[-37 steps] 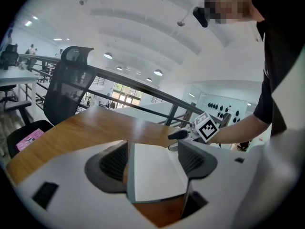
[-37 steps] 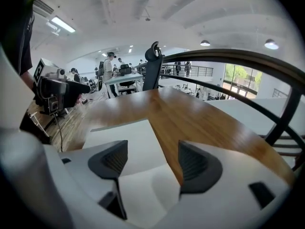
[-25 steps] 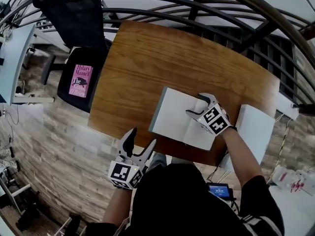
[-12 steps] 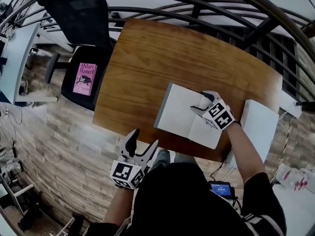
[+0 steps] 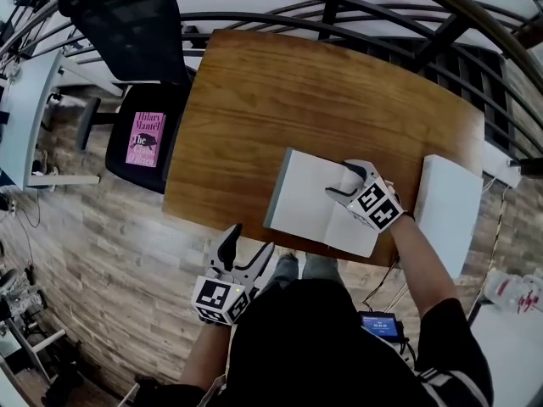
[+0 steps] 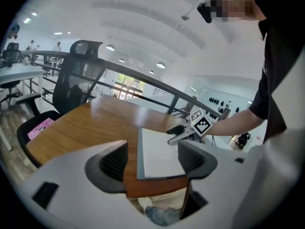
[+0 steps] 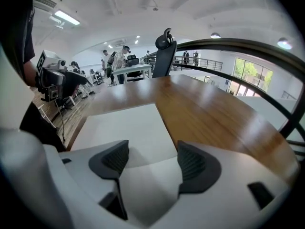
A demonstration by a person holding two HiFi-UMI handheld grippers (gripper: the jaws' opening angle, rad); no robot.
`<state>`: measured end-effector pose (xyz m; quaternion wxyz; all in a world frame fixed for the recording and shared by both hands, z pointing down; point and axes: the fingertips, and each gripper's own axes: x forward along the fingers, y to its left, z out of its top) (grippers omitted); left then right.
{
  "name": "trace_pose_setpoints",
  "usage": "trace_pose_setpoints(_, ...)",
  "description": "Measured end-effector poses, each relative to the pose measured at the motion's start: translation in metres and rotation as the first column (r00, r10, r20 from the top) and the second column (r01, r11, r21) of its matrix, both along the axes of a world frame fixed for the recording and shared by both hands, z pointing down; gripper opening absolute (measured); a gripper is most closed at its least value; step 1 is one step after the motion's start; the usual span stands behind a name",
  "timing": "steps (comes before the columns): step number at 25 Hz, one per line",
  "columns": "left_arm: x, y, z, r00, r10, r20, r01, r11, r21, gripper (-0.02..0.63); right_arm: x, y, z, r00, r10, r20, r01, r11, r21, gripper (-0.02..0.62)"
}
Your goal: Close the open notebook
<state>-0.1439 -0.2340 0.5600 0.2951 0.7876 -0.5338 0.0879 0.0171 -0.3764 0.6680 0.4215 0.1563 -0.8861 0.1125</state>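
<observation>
Here the open notebook [image 5: 310, 197] lies flat on the wooden table [image 5: 280, 83], close to the near edge and toward the table's right end. Both of its white pages face up, and a grey cover edge shows along its left side.

The right gripper [image 5: 341, 181] sits over the notebook's right-hand page, just beside the fold. It is tilted down and points across toward the left-hand page. In the right gripper view its jaws stand wide apart, having just closed a little. White paper fills the gap between them, but the pads do not pinch it. Whether the fingertips rest on the page cannot be told.

The left gripper [image 5: 252, 237] is off the table, held in front of the near edge above the wood-patterned floor [image 5: 102, 253] and close to the person's body. It is well apart from the notebook. In the left gripper view its jaws are spread with nothing between them. Beyond the gap that view shows the table's edge, the notebook, and the right gripper on the far page.

A black office chair [image 5: 127, 24] stands at the table's left end, with a pink book [image 5: 144, 138] lying on its seat. A curved dark railing [image 5: 339, 24] runs past the table's far side. A white flat-topped block [image 5: 445, 214] sits just beside the table's right end.
</observation>
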Motion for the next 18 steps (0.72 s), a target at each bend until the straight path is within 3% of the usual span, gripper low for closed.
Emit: trace_pose_setpoints(18, -0.020, 0.039, 0.039, 0.996, 0.079, -0.030, -0.081, 0.994, -0.073, 0.333, -0.025, 0.066, 0.000, 1.000, -0.025, -0.006, 0.025, 0.999, 0.039, 0.322)
